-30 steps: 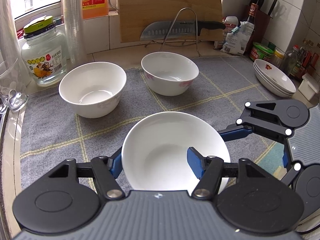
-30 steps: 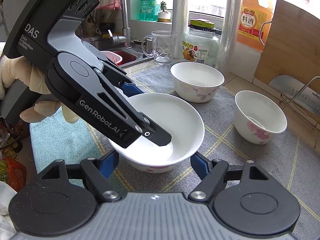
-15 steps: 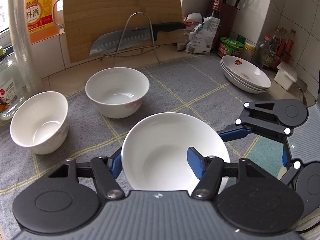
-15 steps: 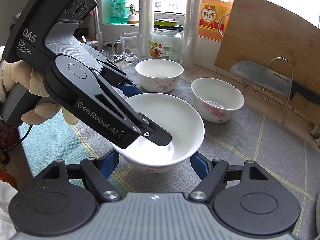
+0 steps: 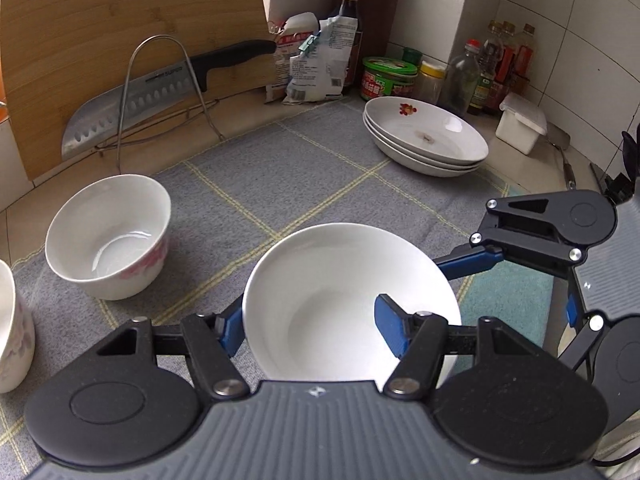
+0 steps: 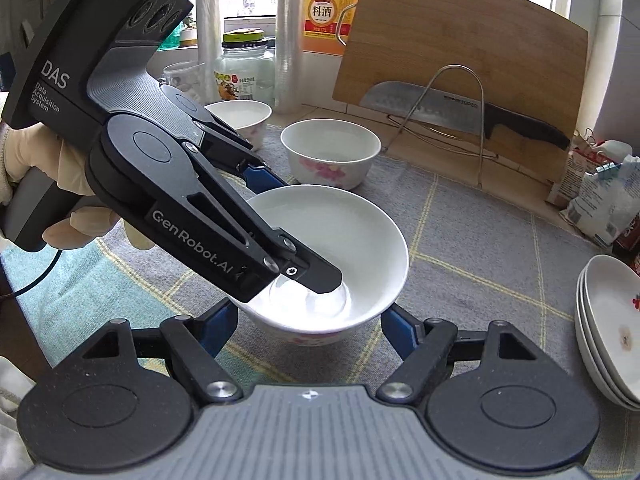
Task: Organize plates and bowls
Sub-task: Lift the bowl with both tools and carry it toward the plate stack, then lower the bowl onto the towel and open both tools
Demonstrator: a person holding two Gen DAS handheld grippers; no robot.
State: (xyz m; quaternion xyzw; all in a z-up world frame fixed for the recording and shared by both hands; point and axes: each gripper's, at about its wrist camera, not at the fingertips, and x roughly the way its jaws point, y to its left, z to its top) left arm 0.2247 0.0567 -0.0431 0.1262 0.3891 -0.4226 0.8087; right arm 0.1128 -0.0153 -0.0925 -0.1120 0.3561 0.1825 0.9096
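My left gripper [image 5: 312,326] is shut on the rim of a white bowl [image 5: 340,296], one finger inside and one outside, holding it above the grey mat. The same bowl [image 6: 352,240] and the left gripper's fingers [image 6: 312,276] show in the right wrist view. My right gripper [image 6: 308,330] is open, its blue pads on either side of the bowl's base, apart from it. Two more white flowered bowls [image 5: 108,240] [image 6: 330,156] [image 6: 240,118] stand on the mat. A stack of three shallow plates [image 5: 426,136] [image 6: 608,328] sits at the right.
A grey checked mat [image 5: 320,168] covers the counter. A cleaver on a wire rack [image 5: 160,92] leans against a wooden cutting board [image 6: 460,52] at the back. Bottles, jars and bags [image 5: 384,76] crowd the far right corner. A glass jar [image 6: 244,68] stands behind the bowls.
Both grippers have swung to the right with the bowl held in the left one. The plate stack has come closer and the two other bowls have slid off to the left.
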